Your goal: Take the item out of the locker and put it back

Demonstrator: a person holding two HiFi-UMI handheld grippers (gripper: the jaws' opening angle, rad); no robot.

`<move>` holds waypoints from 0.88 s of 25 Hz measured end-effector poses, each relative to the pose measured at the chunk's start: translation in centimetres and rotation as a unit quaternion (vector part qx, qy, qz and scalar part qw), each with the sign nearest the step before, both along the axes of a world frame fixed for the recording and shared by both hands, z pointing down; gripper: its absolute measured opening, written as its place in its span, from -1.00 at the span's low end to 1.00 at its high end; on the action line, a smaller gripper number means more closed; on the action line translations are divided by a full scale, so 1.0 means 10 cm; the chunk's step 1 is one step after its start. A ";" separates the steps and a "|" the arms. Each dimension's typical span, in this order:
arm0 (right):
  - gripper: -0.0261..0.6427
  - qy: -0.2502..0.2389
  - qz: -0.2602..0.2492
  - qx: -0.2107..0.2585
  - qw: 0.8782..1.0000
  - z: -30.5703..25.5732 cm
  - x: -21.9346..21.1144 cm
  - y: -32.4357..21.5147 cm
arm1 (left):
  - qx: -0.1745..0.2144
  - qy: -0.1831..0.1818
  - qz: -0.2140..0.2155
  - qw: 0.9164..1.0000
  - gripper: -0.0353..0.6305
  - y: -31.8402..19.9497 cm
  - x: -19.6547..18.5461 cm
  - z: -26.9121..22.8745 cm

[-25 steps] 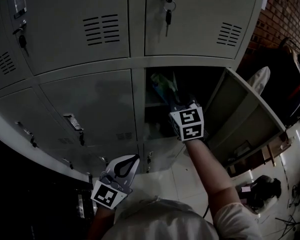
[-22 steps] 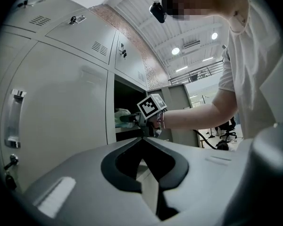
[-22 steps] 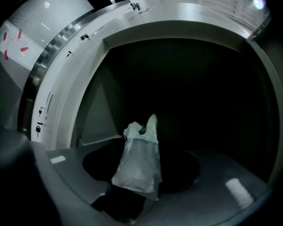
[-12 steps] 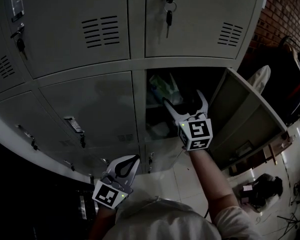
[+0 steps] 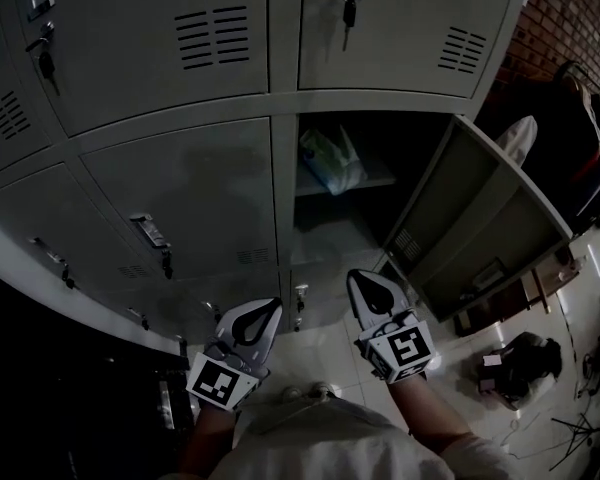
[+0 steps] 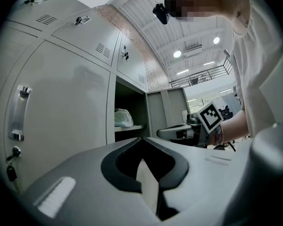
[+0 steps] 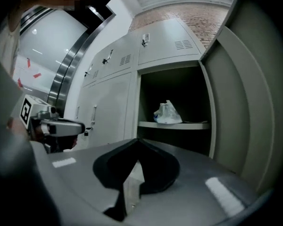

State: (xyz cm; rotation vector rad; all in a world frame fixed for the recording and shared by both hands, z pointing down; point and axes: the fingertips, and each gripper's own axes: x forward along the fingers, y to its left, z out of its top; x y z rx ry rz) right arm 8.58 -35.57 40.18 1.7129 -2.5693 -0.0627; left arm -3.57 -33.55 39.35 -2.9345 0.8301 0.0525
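The item, a small plastic bag [image 5: 330,160], lay inside the open locker compartment [image 5: 365,128]. It sat on the compartment's shelf [image 5: 375,180], toward the shelf's left end and near its front edge. It was a thin, crumpled, pale bag, whitish and part see-through, with a faint green-blue tinge. Its top was gathered into a loose peak and its lower part slumped flat on the shelf. Nothing touched it.

The compartment's door [image 5: 480,223] stood swung out to the right. The neighbouring locker doors were closed, and a key [image 5: 348,10] hung from the lock of the door above.

Both grippers were held low in front of the lockers, over the pale floor [image 5: 330,353] and well apart from the bag. The left gripper [image 5: 267,311] was clenched, jaw tips pressed together with nothing between them. The right gripper [image 5: 359,281] was likewise clenched and empty, its jaws meeting at the tips and pointing toward the open compartment.
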 end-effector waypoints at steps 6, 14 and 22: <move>-0.92 0.020 -0.030 0.013 0.999 0.02 -0.20 0.65 | -0.004 0.002 -0.008 1.000 -0.94 0.35 -0.01 0.07; -0.93 -0.002 -0.045 0.009 0.999 0.11 -0.01 1.74 | -0.007 0.007 -0.038 0.999 -0.94 1.37 0.16 0.12; -0.92 0.011 -0.079 0.008 0.997 0.17 0.17 2.96 | -0.004 -0.008 -0.072 0.997 -0.94 2.64 0.40 0.29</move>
